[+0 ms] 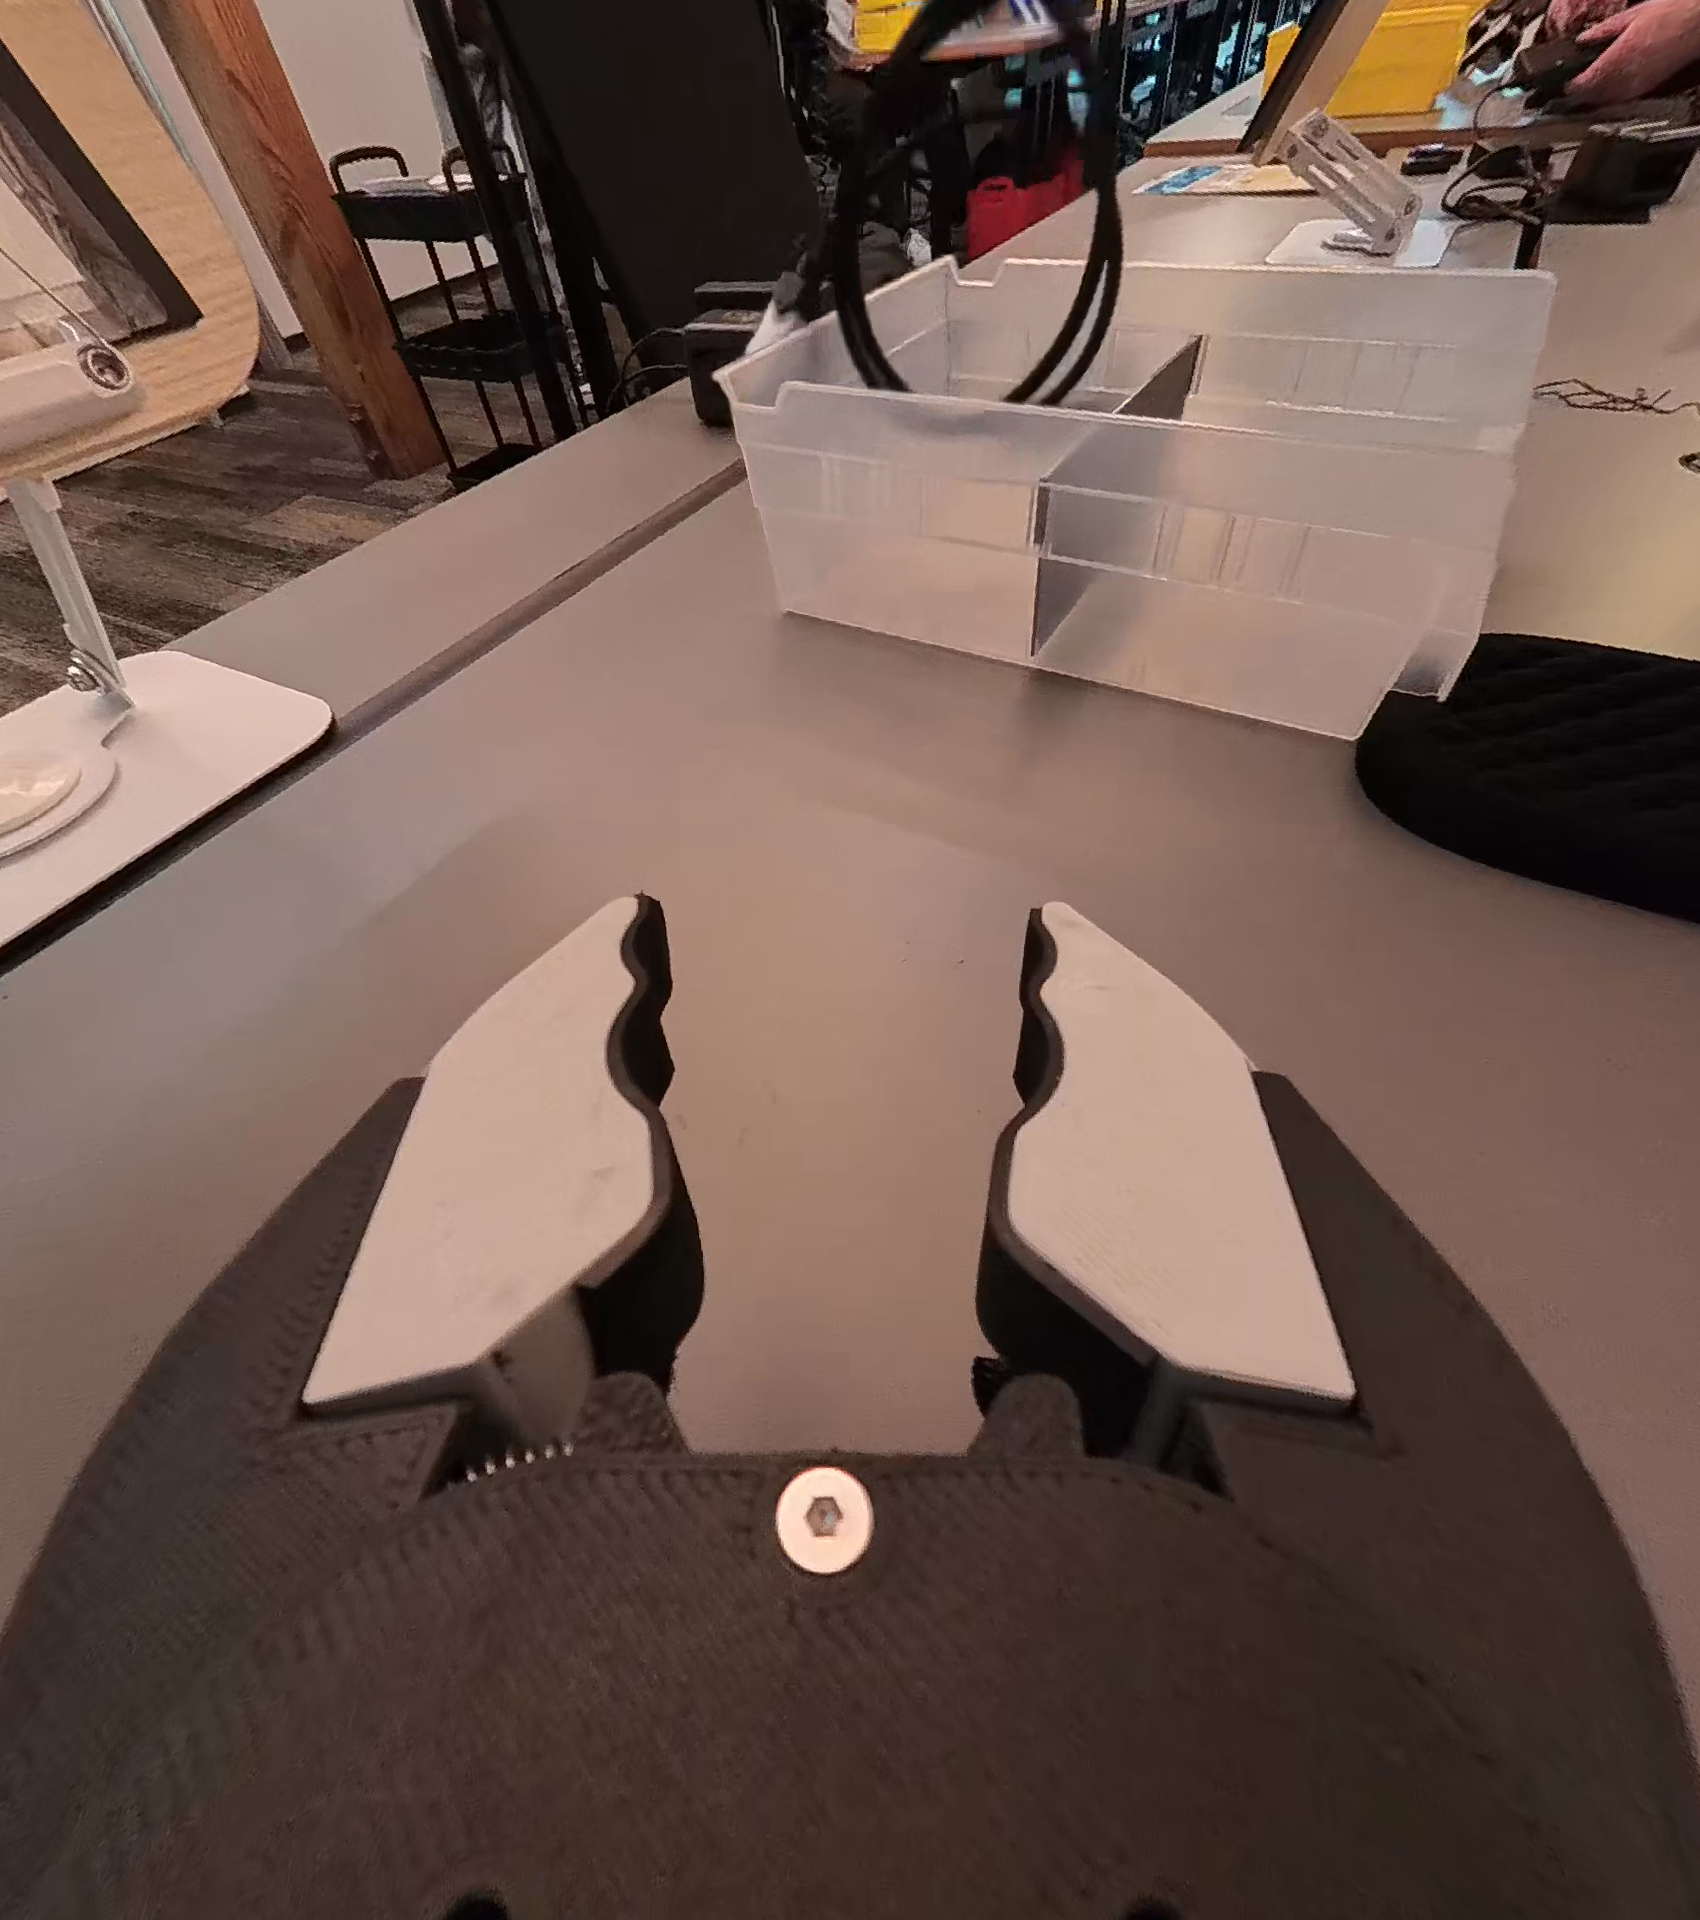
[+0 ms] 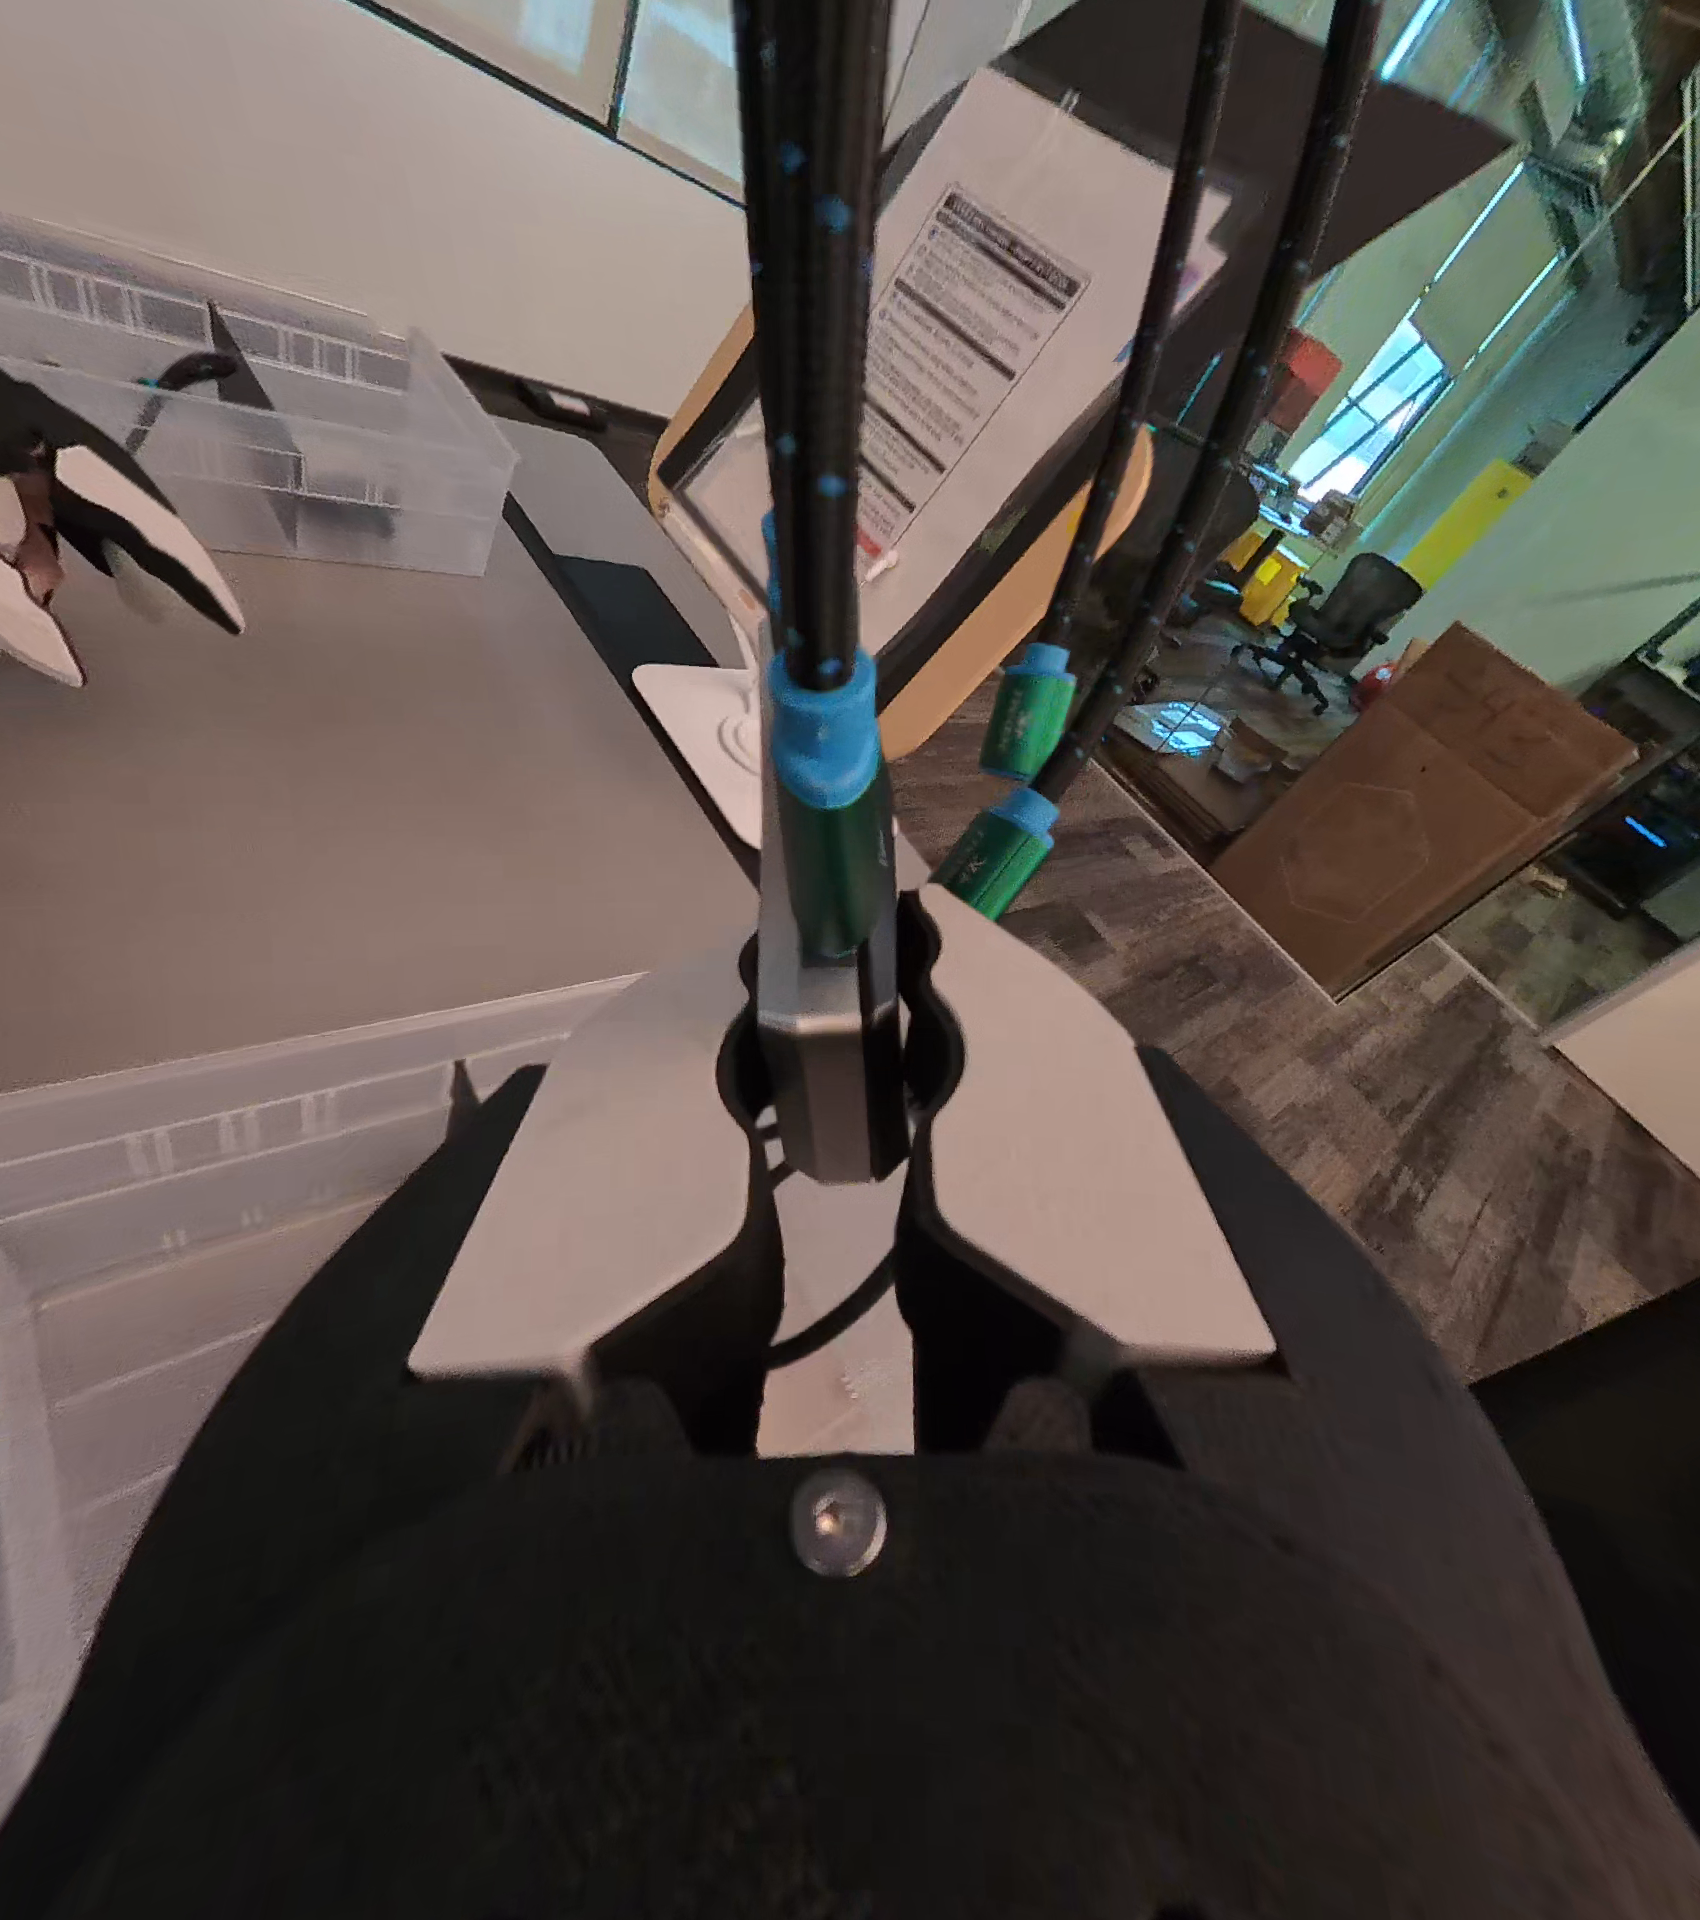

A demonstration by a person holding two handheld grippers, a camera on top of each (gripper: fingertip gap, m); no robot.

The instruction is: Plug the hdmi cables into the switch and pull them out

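So the grey surface [image 1: 825,790] is bare in front of the left tool [image 1: 846,914], which hangs spread apart with nothing in it. The right tool [image 2: 830,997] is clamped on the switch [image 2: 825,1039], held up off the surface, long axis running straight out along its fingers, with one hdmi cable [image 2: 804,312] plugged in at the far end. Two loose plugs [image 2: 1007,790] dangle just right of it, so the left tool looks like the free one for pulling.
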